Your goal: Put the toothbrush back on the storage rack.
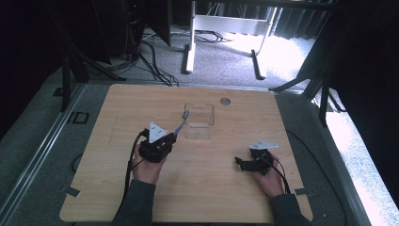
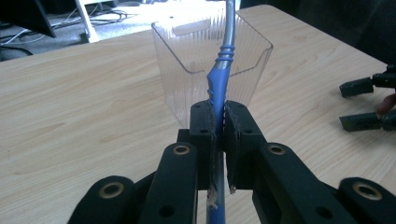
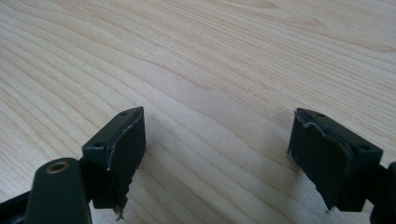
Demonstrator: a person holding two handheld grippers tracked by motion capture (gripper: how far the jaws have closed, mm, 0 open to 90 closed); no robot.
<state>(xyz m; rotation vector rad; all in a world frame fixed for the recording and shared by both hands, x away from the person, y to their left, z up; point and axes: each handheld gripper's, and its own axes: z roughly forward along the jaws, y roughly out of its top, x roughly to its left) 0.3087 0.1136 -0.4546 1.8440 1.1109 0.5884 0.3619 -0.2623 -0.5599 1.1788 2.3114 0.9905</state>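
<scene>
A blue and grey toothbrush [image 2: 218, 77] is clamped between the pads of my left gripper [image 2: 218, 122], which is shut on its handle. In the high view the toothbrush [image 1: 181, 123] slants up from my left gripper [image 1: 170, 136] with its bristle head at the near left rim of a clear plastic cup [image 1: 199, 120]. That ribbed cup [image 2: 187, 60] stands upright on the wooden table [image 1: 141, 108] just beyond the jaws. My right gripper [image 1: 241, 162] rests low at the table's right, pointing left. Its jaws stand wide apart over bare wood [image 3: 215, 140], nothing between them.
A small round metal disc [image 1: 225, 101] sits in the tabletop near the far edge. Table legs and cables [image 1: 155, 66] lie on the carpet beyond. My right gripper's jaws [image 2: 362, 102] show at the right of the left gripper view.
</scene>
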